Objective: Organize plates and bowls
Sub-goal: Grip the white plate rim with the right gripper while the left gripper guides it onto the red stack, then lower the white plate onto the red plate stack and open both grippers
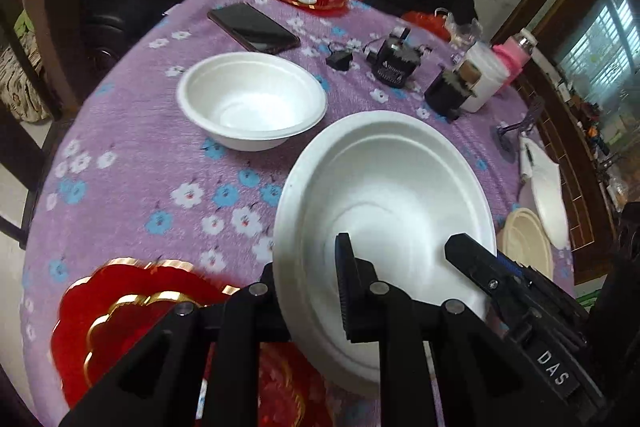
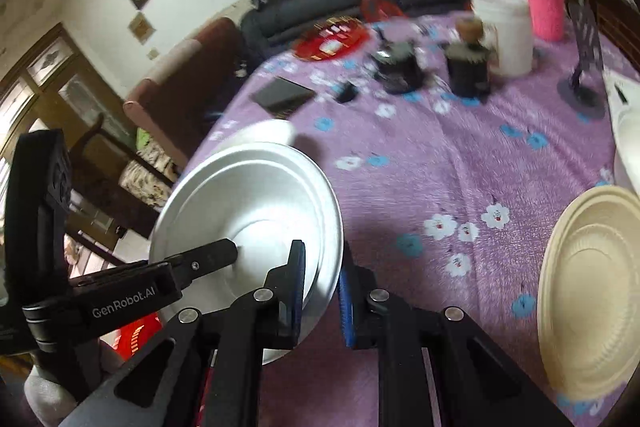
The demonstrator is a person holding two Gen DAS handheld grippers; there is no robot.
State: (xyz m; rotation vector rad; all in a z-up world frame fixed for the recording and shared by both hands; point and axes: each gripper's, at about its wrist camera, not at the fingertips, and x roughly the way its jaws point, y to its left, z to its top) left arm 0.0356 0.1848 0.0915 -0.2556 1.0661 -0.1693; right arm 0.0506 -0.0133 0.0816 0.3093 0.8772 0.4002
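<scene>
Matt white foam-like bowl [image 1: 384, 203], smooth inside; a second white bowl [image 1: 252, 99] alike; fuzzy purple floral cloth [image 1: 140, 131] over the worktop; glossy red plastic dish [image 1: 120, 311] with gilt edging; cream plate [image 2: 596, 287] looks like matt pressed paper

Light: you had soft daylight from the window [image 1: 600, 55] | Blur: your right view smeared | Edges: fisheye bending, dark corners

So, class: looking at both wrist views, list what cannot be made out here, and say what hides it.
- Red gold-rimmed scalloped plate, left wrist view: its near part is hidden behind the left tongs, and it is blurred.
- Cream round paper plate, right wrist view: cut off by the picture's edge.
- Black devices at the far side of the purple flowered tablecloth, right wrist view: too blurred to identify.
</scene>
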